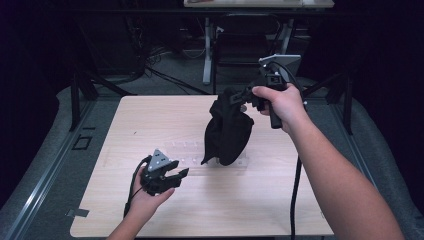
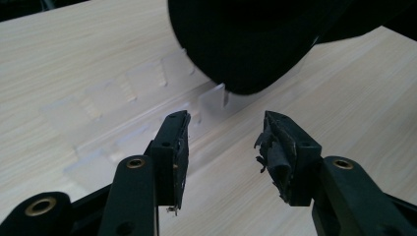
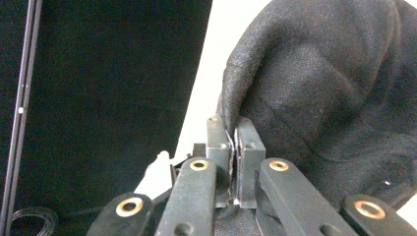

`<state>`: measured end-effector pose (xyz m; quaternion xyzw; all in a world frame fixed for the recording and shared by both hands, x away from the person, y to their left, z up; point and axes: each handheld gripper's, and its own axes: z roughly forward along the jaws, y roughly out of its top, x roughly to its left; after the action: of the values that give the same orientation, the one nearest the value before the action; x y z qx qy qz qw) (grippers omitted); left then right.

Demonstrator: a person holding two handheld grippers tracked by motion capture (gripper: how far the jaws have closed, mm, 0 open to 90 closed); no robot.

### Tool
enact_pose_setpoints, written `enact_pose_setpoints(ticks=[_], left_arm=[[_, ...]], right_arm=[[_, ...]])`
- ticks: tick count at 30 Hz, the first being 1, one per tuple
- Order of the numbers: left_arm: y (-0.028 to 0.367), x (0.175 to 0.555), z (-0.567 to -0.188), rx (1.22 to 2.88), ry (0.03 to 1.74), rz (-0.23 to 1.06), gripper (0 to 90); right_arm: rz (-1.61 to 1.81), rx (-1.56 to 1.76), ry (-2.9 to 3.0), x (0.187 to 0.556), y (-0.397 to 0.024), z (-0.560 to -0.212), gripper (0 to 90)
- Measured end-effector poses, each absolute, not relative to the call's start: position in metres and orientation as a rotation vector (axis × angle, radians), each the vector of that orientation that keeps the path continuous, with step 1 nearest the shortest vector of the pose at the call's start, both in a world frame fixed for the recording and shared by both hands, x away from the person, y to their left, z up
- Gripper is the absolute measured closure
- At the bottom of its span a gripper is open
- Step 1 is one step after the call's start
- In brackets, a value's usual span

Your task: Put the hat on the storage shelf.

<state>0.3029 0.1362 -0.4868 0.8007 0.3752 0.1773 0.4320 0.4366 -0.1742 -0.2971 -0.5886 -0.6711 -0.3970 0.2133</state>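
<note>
R claw (image 1: 239,98) clamped tight on top edge of black cloth (image 1: 227,131), w/ fabric pinched between the pads; cloth hangs lifted, lower end at or just above a clear plastic rack (image 1: 185,152) lying mid-surface, can't tell if touching. L claw (image 1: 179,176) near front-left of wooden surface (image 1: 260,200), jaws apart, nothing between them, pointing toward cloth. In left gripper view cloth sits just beyond L claw's tips, over rack's slots.
</note>
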Motion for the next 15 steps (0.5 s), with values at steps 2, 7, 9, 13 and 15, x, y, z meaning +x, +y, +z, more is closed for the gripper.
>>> enact_pose_setpoints(ticks=[2,7,9,13,15], left_arm=[[0.130,0.304,-0.485,2.006,0.919,0.441,53.5],[0.117,0.306,-0.482,2.020,0.895,0.442,54.1],[0.114,0.307,-0.480,2.024,0.888,0.442,54.4],[0.110,0.307,-0.473,2.029,0.862,0.448,58.1],[0.107,0.308,-0.471,2.024,0.855,0.449,60.4]], right_arm=[[-1.114,-1.633,-1.853,0.437,-0.171,-0.298,87.5],[-1.119,-1.606,-1.845,0.437,-0.167,-0.301,87.4],[-1.126,-1.610,-1.836,0.437,-0.165,-0.301,87.4],[-1.125,-1.599,-1.836,0.436,-0.161,-0.301,87.2],[-1.133,-1.591,-1.833,0.437,-0.159,-0.302,87.1]])
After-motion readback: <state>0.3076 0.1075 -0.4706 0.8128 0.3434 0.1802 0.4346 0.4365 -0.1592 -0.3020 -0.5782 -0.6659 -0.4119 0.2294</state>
